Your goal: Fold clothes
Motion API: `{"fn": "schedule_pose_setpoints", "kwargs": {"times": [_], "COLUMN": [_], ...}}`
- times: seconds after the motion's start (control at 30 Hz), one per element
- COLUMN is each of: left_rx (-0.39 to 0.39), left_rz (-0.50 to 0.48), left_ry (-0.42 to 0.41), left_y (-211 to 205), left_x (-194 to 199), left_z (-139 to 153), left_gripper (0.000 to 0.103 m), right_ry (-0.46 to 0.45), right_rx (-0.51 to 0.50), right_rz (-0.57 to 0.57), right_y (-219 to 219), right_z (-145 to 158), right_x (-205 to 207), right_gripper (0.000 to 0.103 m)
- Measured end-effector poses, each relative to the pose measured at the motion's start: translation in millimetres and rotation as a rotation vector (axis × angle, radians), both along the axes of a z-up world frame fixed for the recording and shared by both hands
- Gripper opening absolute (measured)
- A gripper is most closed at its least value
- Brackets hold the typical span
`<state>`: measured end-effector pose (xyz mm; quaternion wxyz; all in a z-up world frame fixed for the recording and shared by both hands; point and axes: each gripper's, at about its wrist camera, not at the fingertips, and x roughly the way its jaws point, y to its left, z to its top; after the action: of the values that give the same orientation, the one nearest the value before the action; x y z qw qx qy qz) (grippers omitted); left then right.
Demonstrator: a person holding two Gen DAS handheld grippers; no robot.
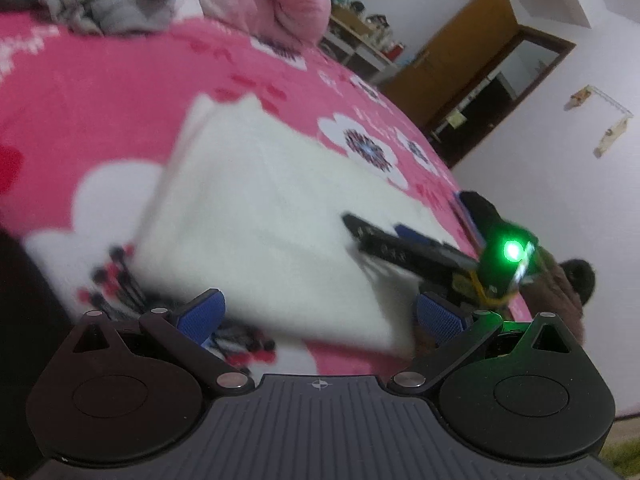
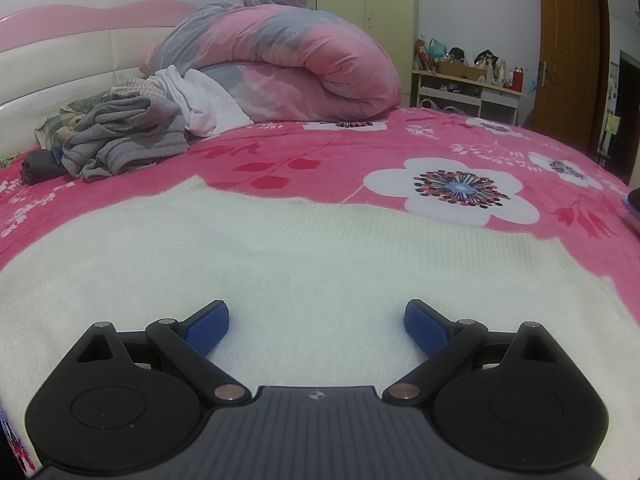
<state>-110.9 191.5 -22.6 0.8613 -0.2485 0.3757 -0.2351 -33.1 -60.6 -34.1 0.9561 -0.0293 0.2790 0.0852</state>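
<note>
A white knitted garment (image 1: 256,216) lies folded and flat on the pink flowered bedspread (image 1: 100,92). My left gripper (image 1: 320,316) is open, its blue pads just above the garment's near edge, holding nothing. The right gripper shows in the left wrist view (image 1: 400,244) with a green light, resting at the garment's right edge. In the right wrist view the same garment (image 2: 280,256) fills the foreground. My right gripper (image 2: 318,324) is open and empty, low over the white knit.
A heap of grey clothes (image 2: 124,140) and white cloth (image 2: 204,104) lies near the headboard. A rolled pink and grey quilt (image 2: 288,68) sits behind. A cluttered desk (image 2: 468,88) and a wooden door (image 2: 568,52) stand at the right.
</note>
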Motion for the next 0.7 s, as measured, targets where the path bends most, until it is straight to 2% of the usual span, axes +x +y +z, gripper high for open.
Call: {"fn": "schedule_pose_setpoints", "kwargs": {"times": [0.4, 0.53, 0.7], "left_rx": [0.018, -0.039, -0.095], "left_rz": [0.025, 0.04, 0.096], "left_ry": [0.012, 0.04, 0.015], "left_y": [-8.8, 0.3, 10.1], "left_x": [2.6, 6.7, 10.8], "left_z": [-26.2, -35.2, -35.8], "left_gripper": [0.103, 0.103, 0.103], "right_ry": [-0.001, -0.001, 0.0], "right_rx": [-0.002, -0.005, -0.007], "right_rz": [-0.001, -0.001, -0.001], "right_y": [0.4, 0.5, 1.0], "right_z": [0.1, 0.4, 0.4], "right_x": [-0.8, -1.3, -1.1], "right_gripper": [0.098, 0.098, 0.098]}}
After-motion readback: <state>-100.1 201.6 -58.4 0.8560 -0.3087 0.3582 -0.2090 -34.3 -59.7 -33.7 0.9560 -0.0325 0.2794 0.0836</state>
